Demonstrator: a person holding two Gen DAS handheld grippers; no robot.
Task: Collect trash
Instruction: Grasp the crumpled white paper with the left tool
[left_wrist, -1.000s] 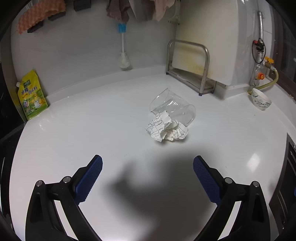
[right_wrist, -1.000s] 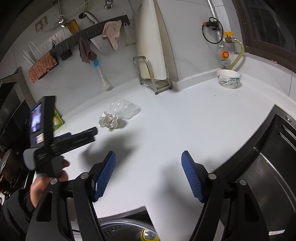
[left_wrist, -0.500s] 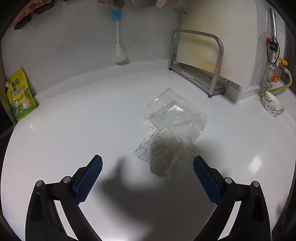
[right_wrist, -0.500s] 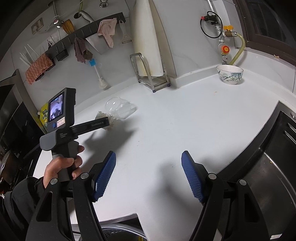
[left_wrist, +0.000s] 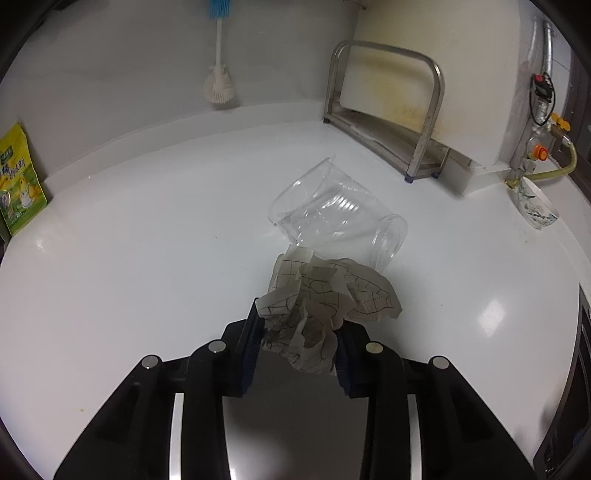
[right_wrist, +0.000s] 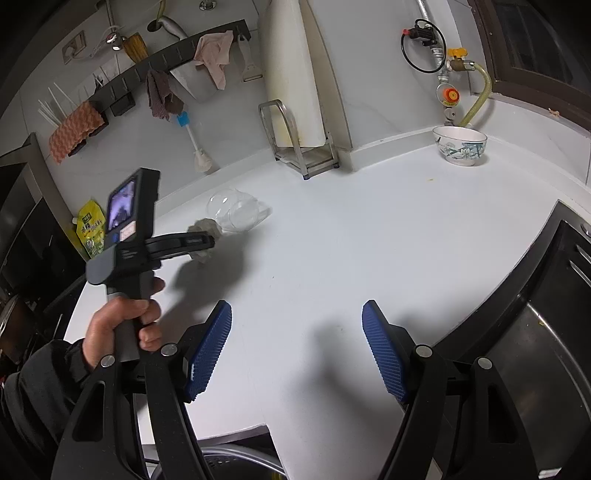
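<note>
A home kitchen: a white countertop (right_wrist: 369, 236) backed by a wall rail (right_wrist: 166, 59) hung with rags, a bottle brush (left_wrist: 218, 79), a cutting board in a steel rack (left_wrist: 391, 110), a patterned bowl (right_wrist: 460, 144) (beside a gas valve (right_wrist: 451, 96)).

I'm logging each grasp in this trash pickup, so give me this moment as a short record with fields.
surface: white countertop
left gripper: shut on the crumpled white paper ball with dark line print
right gripper: open, holding nothing, above the countertop
other trash: clear plastic cup on its side just behind the paper; whether they touch cannot be told
not trash: white floral ceramic bowl upright near the back wall; yellow-green pouch leaning at the wall
bin: none clearly identifiable
</note>
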